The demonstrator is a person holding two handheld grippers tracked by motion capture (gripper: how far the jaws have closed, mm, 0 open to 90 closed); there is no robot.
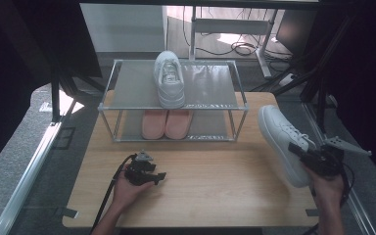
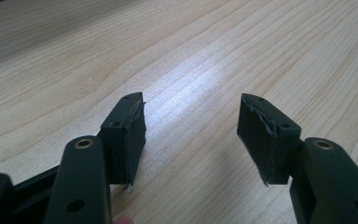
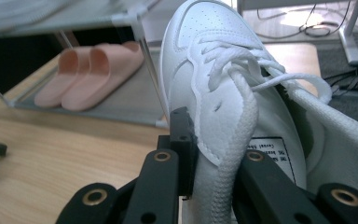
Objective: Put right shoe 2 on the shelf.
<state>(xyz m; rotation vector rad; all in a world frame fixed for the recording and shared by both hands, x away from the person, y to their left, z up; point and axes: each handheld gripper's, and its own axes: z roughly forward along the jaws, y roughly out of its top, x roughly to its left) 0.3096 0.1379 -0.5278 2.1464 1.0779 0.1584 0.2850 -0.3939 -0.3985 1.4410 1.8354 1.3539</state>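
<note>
Off the table's (image 1: 210, 196) right edge, the right gripper (image 1: 307, 155) pinches the white sneaker's (image 1: 281, 142) collar, its tongue label unreadable, while the left gripper (image 2: 191, 135), spread and empty, rests on broad bare wood near the front edge.

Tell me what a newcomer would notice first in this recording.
The white sneaker in the air at the table's right edge, its side wall clamped by the right hand-held gripper. Next, its mate on the rack's top shelf, pink slippers below. The left hand-held gripper rests open on the table.
</note>
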